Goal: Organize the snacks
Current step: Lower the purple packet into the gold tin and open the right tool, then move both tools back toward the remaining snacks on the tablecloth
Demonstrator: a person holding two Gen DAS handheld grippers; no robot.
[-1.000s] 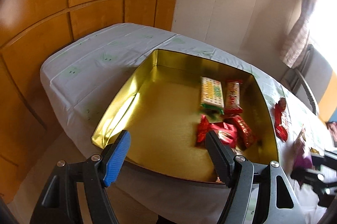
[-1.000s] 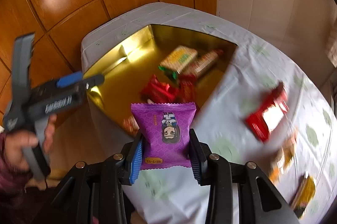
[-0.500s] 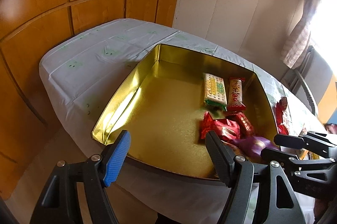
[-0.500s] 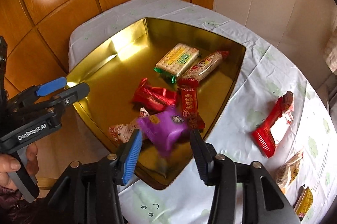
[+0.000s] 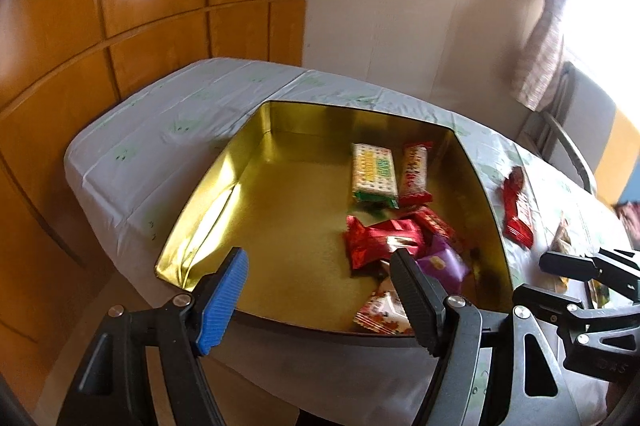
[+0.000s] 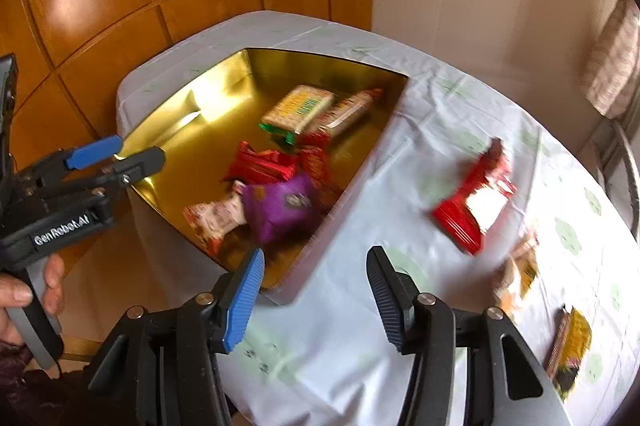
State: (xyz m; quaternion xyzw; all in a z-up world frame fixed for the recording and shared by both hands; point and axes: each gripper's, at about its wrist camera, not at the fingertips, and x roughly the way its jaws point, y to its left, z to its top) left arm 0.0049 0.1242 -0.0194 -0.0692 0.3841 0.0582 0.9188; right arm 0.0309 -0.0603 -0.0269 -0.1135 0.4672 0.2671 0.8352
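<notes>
I see the purple packet (image 6: 282, 207) lying inside the gold tin (image 6: 224, 93), near its front corner, resting against a red wrapper (image 6: 262, 165) and a pale packet (image 6: 214, 216), with a cracker pack (image 6: 298, 107) farther back. My right gripper (image 6: 314, 290) is over the tin's corner, its jaws opening with nothing between them. My left gripper (image 5: 320, 294) stands wide and empty at the tin's near rim. On the surface (image 6: 400, 185) beside the tin lie a red bar (image 6: 474, 207) and a yellow snack (image 6: 570, 346).
</notes>
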